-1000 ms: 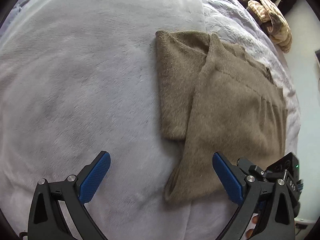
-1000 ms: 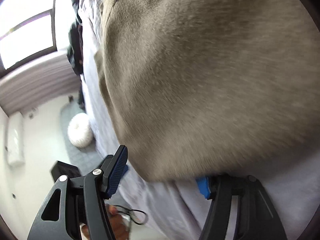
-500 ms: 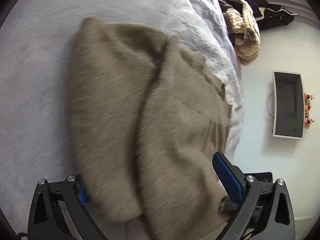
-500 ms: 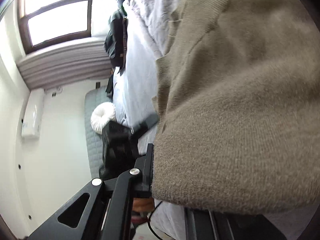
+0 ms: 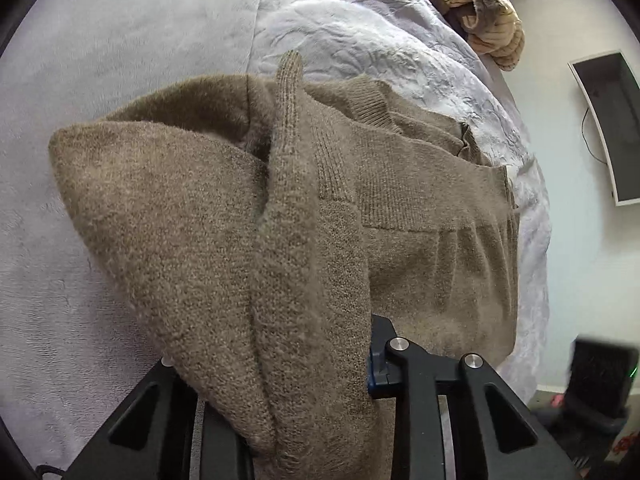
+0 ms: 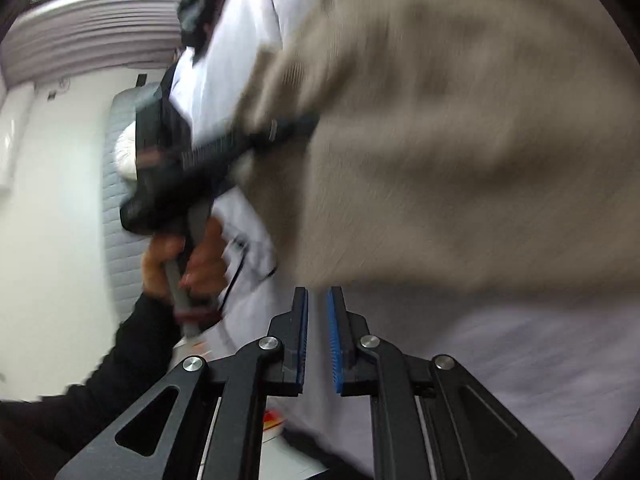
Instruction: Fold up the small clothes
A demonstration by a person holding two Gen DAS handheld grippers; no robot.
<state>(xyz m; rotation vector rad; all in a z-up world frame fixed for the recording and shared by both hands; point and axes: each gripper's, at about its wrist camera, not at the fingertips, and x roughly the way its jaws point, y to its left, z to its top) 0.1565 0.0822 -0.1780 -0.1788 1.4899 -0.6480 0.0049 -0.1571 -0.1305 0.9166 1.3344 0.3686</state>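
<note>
Two wrist fisheyes, both close over the bed.
Left wrist view looks steeply down along its fingers, sweater [image 5: 280, 220] filling the frame, bedspread [image 5: 380, 40] beyond. Right wrist view, blurred, faces across the bed edge toward the wall. Shared: sweater [image 6: 460, 140], bedspread [image 6: 520, 360].

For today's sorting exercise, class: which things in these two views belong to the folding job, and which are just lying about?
Part of the job:
- brown sweater, bunched between the closing jaws of the left hand-held gripper
- right hand-held gripper, nothing between its jaws
- bed cover, the folding surface

Just lying about:
- striped garment
- monitor
- white cushion
</note>
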